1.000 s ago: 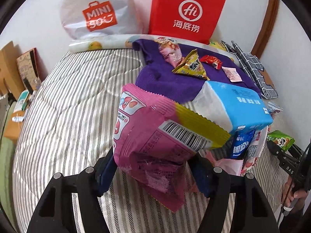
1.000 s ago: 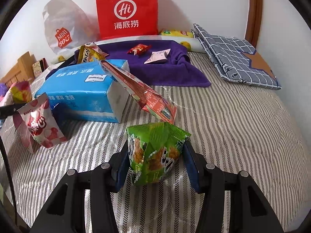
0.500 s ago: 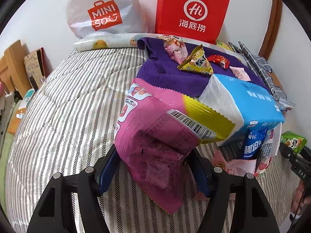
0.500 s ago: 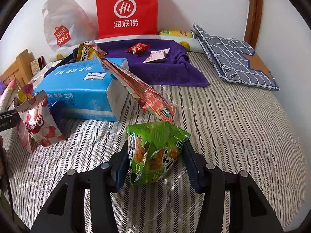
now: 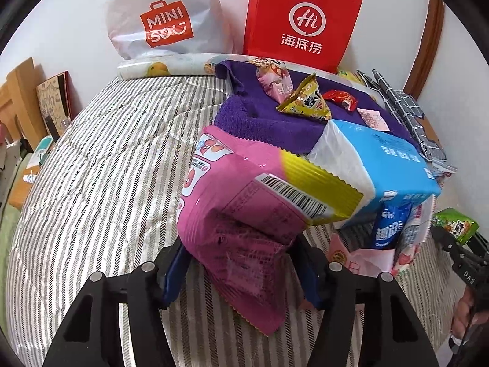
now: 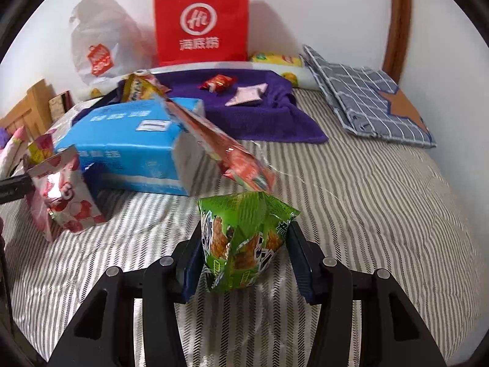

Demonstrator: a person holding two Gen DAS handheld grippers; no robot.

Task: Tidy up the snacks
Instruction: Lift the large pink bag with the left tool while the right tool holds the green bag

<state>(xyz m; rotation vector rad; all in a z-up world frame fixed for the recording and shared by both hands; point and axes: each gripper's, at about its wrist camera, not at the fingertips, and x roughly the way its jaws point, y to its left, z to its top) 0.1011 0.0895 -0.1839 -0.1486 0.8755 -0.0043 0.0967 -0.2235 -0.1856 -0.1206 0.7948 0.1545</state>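
From the left wrist view, the left gripper (image 5: 241, 263) pinches a pink snack bag (image 5: 244, 214), its jaws having just closed further on it, held above the striped bed (image 5: 107, 168). A blue tissue pack (image 5: 382, 165) lies just beyond, and past it small snacks sit on a purple towel (image 5: 262, 119) near the bed's far edge.

From the right wrist view, the right gripper (image 6: 244, 260) clamps a green snack packet (image 6: 241, 241) over the bed's near part. A red bag (image 6: 201, 18) stands against the wall behind.
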